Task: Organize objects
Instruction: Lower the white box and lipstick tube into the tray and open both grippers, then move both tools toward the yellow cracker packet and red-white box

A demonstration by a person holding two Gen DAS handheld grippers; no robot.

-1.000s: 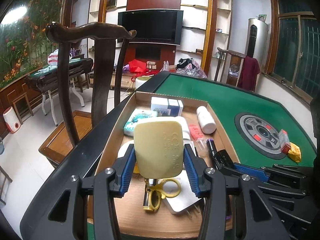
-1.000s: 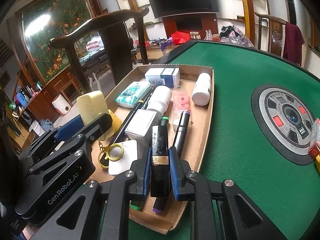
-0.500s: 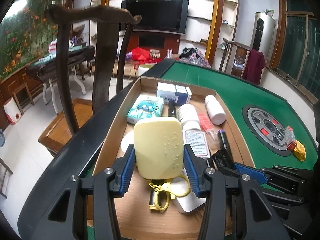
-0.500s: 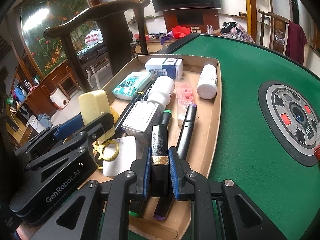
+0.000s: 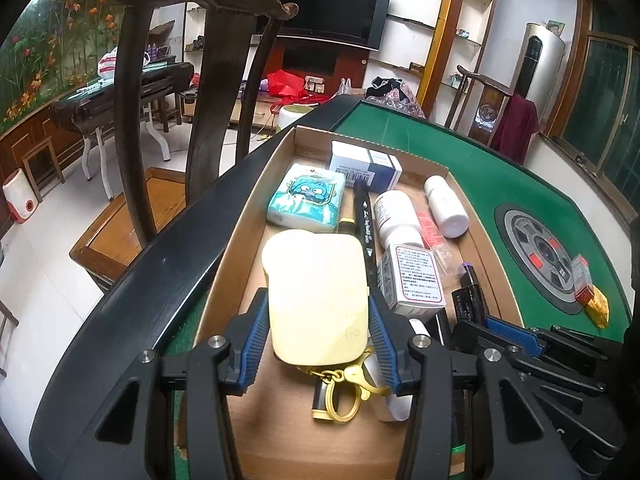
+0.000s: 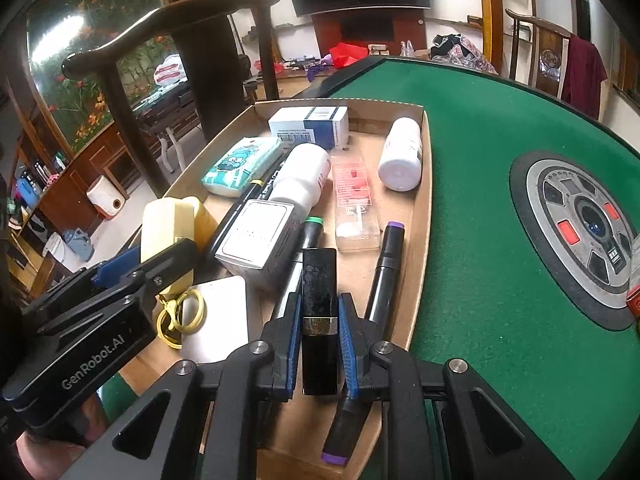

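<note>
I have both grippers loaded over the cardboard tray (image 6: 420, 216), my landmark here. My left gripper (image 5: 318, 342) is clamped on a pale yellow case (image 5: 316, 296) with a gold key clasp (image 5: 344, 384) dangling under it, held above the tray's near-left part. My right gripper (image 6: 320, 338) is closed tight on a black lipstick tube (image 6: 319, 312), just over the tray's near end.

Most of the sorting looks done to me. Already lying in the tray: a blue-and-white medicine box (image 6: 308, 126) at the far end, a tissue pack (image 6: 242, 166) by the left wall, a white pill bottle (image 6: 400, 154) by the right wall, a larger white bottle (image 6: 302, 178), a small white box (image 6: 256, 238), a clear packet with red print (image 6: 354, 196), and a purple-capped marker (image 6: 386, 272).

What is left, I judge: setting down these two held items. A small red-and-white box (image 5: 582, 280) and a yellow wrapper (image 5: 598, 308) lie outside the tray on the green table (image 6: 500, 128); they may belong in too.
</note>
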